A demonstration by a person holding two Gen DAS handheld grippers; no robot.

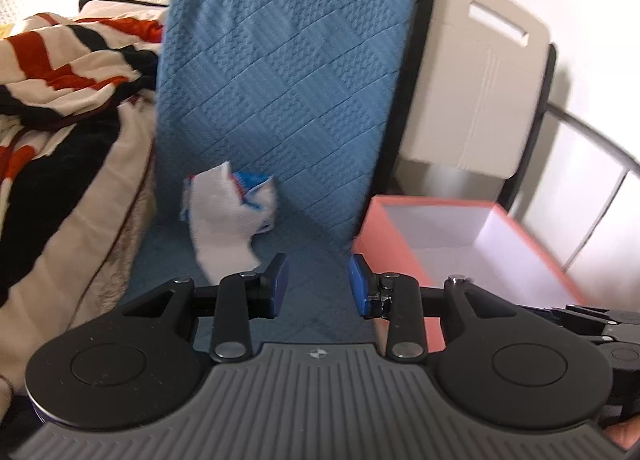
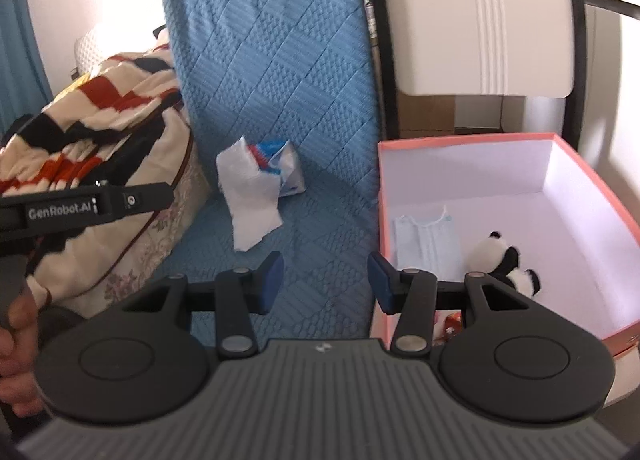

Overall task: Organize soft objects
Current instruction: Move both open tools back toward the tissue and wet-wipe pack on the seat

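- Two grippers hang over a blue quilted seat (image 2: 320, 244); the largest soft thing near it, a striped blanket (image 2: 100, 115), is heaped to the left and looks bulky and floppy, not a one-pinch lift.
- The pink box (image 2: 472, 139) stands just right of the seat, open-topped, its stiff walls probably able to take a nudge without collapsing.
- The crumpled white cloth with red and blue stripes (image 2: 252, 195) lies at the far part of the seat, against the backrest and well apart from the box. It looks light, limp and non-slippery; I judge that a pinch on its raised bunched middle, not the flat tail trailing nearer, would gather enough folds to keep hold.
- The face mask (image 2: 424, 240) lies flat in the box at its near left, thin and hard to grip except at an edge or ear loop.
- The panda toy (image 2: 504, 260) sits just right of the mask, plush and squashy, easy to take around its body.
- The left gripper (image 1: 318, 284) is released, jaws parted with nothing between them.
- The right gripper (image 2: 326, 280) is likewise released and empty.
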